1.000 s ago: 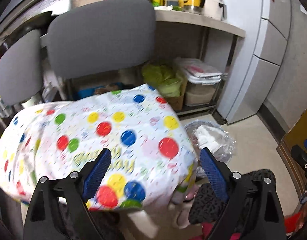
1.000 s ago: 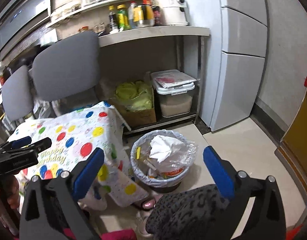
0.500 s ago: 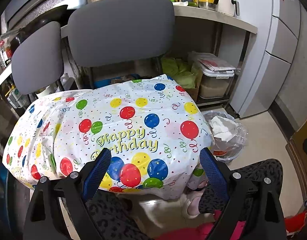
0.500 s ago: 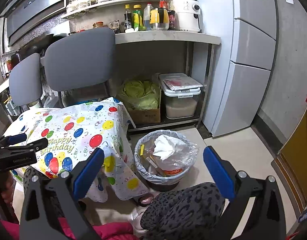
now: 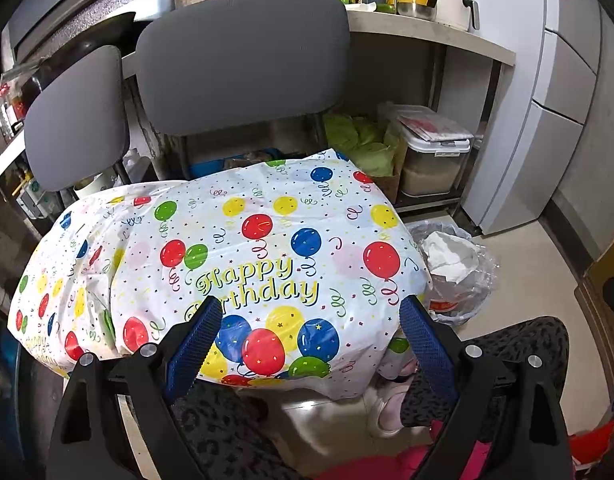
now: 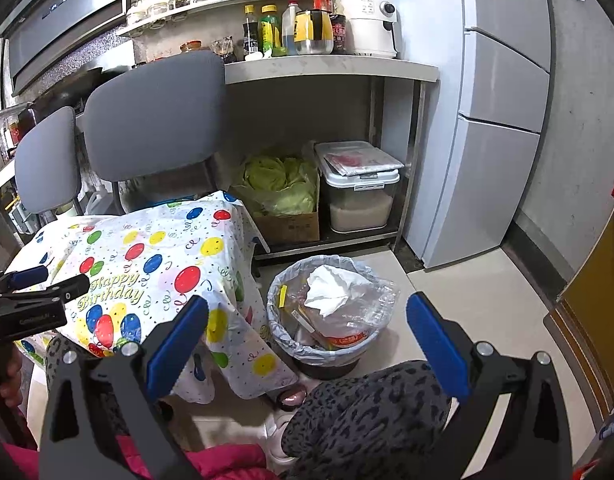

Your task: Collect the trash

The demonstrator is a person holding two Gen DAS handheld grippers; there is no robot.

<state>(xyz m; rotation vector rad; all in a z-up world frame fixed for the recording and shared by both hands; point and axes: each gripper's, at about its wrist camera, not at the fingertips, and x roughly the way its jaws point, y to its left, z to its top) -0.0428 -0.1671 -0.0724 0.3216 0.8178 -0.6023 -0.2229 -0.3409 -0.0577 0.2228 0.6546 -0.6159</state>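
floor: pale tile (image 6: 479,308) | chairs: two grey (image 5: 243,60) | fridge: white (image 6: 495,120) | shelf: bottles (image 6: 331,68)

Small table (image 6: 155,256) under a draped tablecloth (image 5: 243,256), near and left. Two chairs (image 6: 155,116) side by side just behind it. Trash bin (image 6: 327,320) on the floor just right of the table (crumpled tissue (image 6: 327,288) on top of its contents). Counter (image 6: 331,68) far behind, bottles (image 6: 267,32) on it, storage box (image 6: 359,188) underneath. Fridge (image 6: 487,120) at far right.
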